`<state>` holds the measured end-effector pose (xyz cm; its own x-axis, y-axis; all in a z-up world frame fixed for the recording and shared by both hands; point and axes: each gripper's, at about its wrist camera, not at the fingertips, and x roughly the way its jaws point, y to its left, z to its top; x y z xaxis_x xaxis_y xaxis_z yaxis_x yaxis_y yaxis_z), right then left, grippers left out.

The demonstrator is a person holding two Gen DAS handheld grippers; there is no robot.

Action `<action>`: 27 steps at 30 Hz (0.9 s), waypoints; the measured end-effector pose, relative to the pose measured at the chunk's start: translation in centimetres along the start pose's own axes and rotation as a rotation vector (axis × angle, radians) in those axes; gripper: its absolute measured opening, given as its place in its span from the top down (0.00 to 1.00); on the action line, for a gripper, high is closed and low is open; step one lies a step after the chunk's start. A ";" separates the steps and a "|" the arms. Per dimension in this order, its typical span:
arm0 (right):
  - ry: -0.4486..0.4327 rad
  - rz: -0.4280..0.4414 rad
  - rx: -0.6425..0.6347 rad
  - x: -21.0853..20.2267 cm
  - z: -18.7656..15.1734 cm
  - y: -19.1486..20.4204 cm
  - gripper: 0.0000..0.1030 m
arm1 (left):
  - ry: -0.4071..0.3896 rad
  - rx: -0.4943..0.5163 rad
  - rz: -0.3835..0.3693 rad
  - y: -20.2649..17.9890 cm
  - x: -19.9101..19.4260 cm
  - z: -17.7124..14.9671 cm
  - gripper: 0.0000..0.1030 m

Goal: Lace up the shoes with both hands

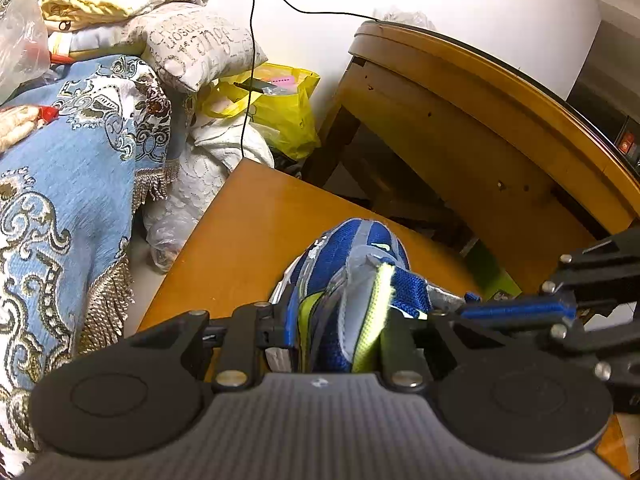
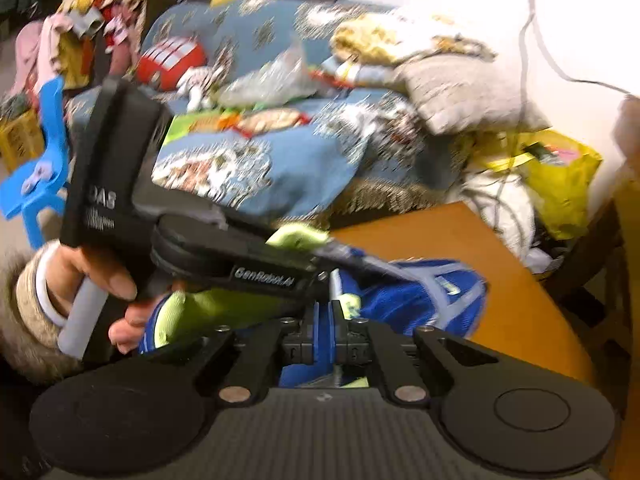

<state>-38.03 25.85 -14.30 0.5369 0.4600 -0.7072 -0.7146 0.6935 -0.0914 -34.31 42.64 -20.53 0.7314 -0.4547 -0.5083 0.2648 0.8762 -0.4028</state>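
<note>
Two tongs worked on one blue running shoe (image 1: 352,280) on the orange tabletop (image 1: 240,232). Left tongs (image 1: 336,336) squeezed its soft tongue. Right tongs (image 2: 334,344) were pinched tight on a thin, floppy blue lace (image 1: 516,312), best held near its end.

- The right wrist view is smeared by motion; the heap of cloth and toys (image 2: 256,92) on the far side cannot be told apart.
- The left gripper (image 1: 336,320) covers the near half of the blue shoe (image 1: 352,264), so its heel and most eyelets stay hidden.
- The blue lace (image 1: 516,312) ends inside the right gripper (image 2: 327,322); its tip is out of sight.
- The round wooden table (image 1: 480,92) is cut off at the right edge.
- The person's hand (image 2: 100,280) shows only fingers and cuff.
</note>
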 end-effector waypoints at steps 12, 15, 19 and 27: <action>0.018 -0.061 -0.008 2.8 -0.6 0.5 0.87 | 0.004 0.000 0.008 0.5 -0.3 -0.1 0.73; 0.019 -0.068 -0.046 2.9 -0.9 1.1 0.88 | 0.012 -0.041 -0.014 0.8 -0.2 0.0 0.74; 0.044 -0.059 -0.083 3.4 -1.2 1.7 0.88 | 0.021 -0.060 -0.031 0.9 -0.1 0.0 0.75; 0.119 -0.023 -0.215 4.6 -0.8 2.7 0.87 | 0.058 0.081 0.019 0.0 -0.7 0.2 0.73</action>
<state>-37.90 29.38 -18.37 0.5070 0.3678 -0.7796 -0.7884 0.5634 -0.2469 -34.76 43.00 -20.04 0.6999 -0.4442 -0.5592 0.3031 0.8938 -0.3306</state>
